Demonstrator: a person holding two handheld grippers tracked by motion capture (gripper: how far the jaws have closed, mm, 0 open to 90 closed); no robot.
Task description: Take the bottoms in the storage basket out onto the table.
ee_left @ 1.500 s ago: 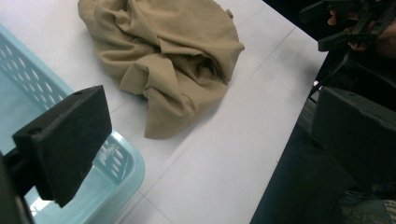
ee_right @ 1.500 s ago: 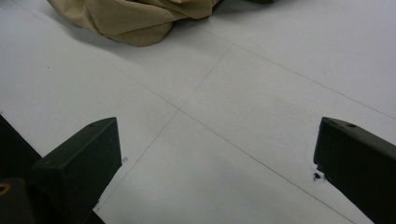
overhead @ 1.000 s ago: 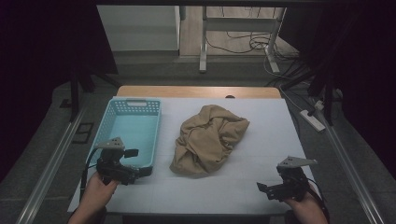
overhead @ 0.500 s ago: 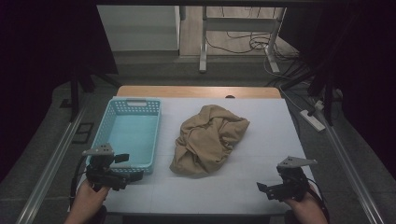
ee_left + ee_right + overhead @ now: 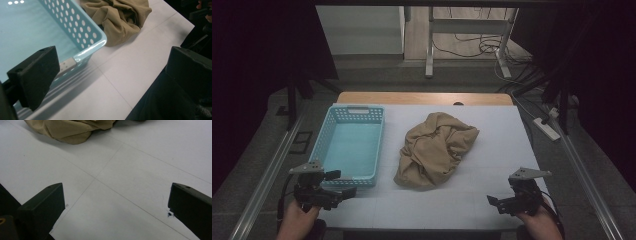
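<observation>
two claws sit spread and empty on the counter [image 5: 462, 200]: left claw [image 5: 348, 191] at 8 o'clock, right claw [image 5: 490, 201] at 5. between them lies the crumpled tan cloth [image 5: 434, 150], basket [image 5: 332, 131] at its 9 o'clock.

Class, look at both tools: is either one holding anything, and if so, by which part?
Nothing is held. The left tool and right tool are both open and empty, apart from the crumpled tan cloth.
</observation>
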